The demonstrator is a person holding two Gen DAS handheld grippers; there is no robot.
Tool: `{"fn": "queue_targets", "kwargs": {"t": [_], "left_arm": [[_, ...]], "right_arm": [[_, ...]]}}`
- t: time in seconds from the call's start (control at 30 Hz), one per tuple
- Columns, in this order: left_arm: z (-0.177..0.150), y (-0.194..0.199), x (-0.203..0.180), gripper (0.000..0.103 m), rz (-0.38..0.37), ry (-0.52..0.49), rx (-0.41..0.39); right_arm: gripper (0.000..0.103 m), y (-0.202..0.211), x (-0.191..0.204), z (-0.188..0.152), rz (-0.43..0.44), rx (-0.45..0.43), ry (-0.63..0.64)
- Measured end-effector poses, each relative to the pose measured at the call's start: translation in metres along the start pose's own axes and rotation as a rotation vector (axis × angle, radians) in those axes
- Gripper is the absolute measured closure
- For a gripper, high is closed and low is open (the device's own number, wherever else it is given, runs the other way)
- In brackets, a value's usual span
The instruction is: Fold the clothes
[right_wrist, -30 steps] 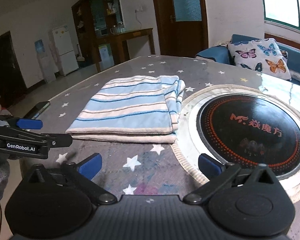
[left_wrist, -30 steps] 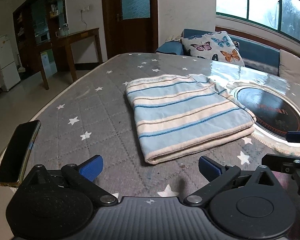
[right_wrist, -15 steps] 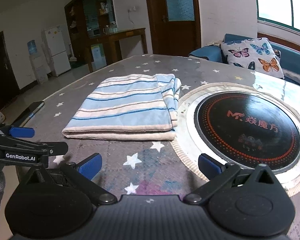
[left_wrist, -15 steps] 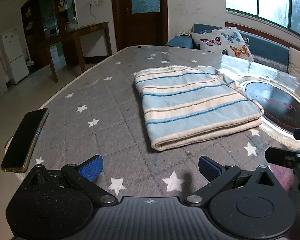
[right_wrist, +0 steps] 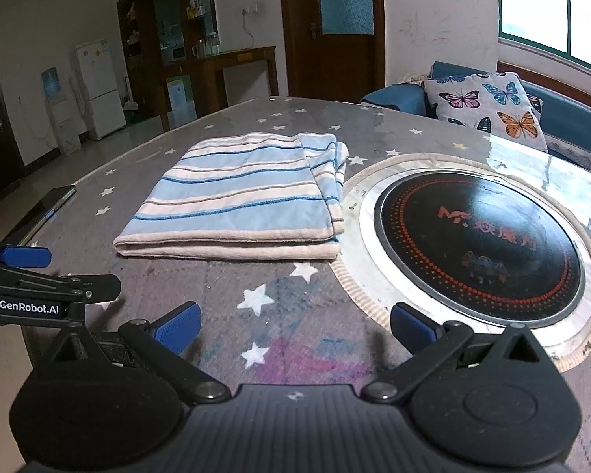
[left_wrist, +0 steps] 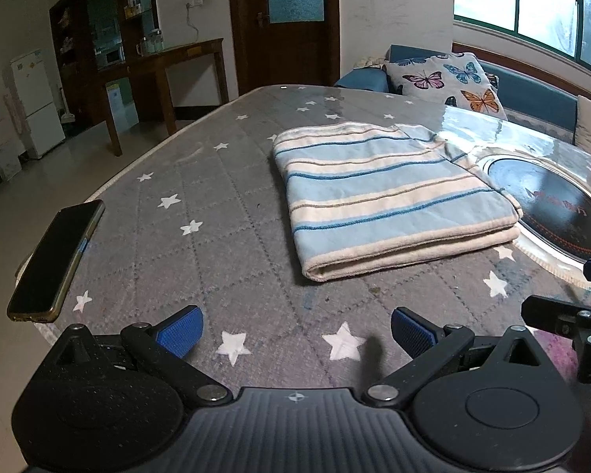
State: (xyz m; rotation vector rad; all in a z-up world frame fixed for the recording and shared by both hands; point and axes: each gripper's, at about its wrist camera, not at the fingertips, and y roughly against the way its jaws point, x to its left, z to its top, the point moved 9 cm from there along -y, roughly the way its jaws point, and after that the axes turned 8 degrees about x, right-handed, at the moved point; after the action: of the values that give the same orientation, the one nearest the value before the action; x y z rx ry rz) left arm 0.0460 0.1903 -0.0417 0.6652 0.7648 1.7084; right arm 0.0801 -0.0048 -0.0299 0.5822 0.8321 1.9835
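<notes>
Left tool (left_wrist: 295, 333): wide open, blue pads well apart, nothing between them. It hangs low over the near edge of the worktop, short of the cloth and not touching it.

Right tool (right_wrist: 293, 329): same deal, spread wide and gripping nothing. It sits over the patch of worktop between the cloth and the round cooktop, clear of both.

Striped cloth (left_wrist: 386, 193): already folded into a neat flat rectangle, pale blue and cream with thin darker blue lines. It lies flat on the worktop, a bit beyond both tools. The thick folded edge faces the cameras. From the right wrist view you can see loose layered ends (right_wrist: 327, 165) bunched along the side nearest the cooktop.

Cooktop (right_wrist: 476, 244): round black glass plate with red dots and lettering, set into the worktop inside a pale ring. The cloth's right edge lies just beside that ring, maybe touching it, hard to say.

Worktop (left_wrist: 201, 181): grey quilted cover with white stars, under what looks like a shiny clear sheet.

Phone (left_wrist: 55, 260): dark, lying flat at the left edge of the worktop, well apart from the cloth.

Background: butterfly cushion (right_wrist: 488, 106) on a blue sofa (right_wrist: 398, 96) past the far side, white fridge (right_wrist: 100, 86) and a wooden door (right_wrist: 335, 27) further back.

Each tool also peeks into the other's view at the side.
</notes>
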Motion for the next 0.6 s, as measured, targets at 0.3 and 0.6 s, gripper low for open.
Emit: {"fn": "queue_targets", "kwargs": {"t": [0.3, 0.6], "left_arm": [[-0.0027, 0.0024, -0.0016, 0.000, 0.003, 0.006, 0.001], [-0.0081, 0.0038, -0.0030, 0.000, 0.003, 0.010, 0.006]], "right_arm": [[0.000, 0.0007, 0.0058, -0.0034, 0.005, 0.008, 0.013], [0.000, 0.0044, 0.0068, -0.0055, 0.002, 0.004, 0.015]]}}
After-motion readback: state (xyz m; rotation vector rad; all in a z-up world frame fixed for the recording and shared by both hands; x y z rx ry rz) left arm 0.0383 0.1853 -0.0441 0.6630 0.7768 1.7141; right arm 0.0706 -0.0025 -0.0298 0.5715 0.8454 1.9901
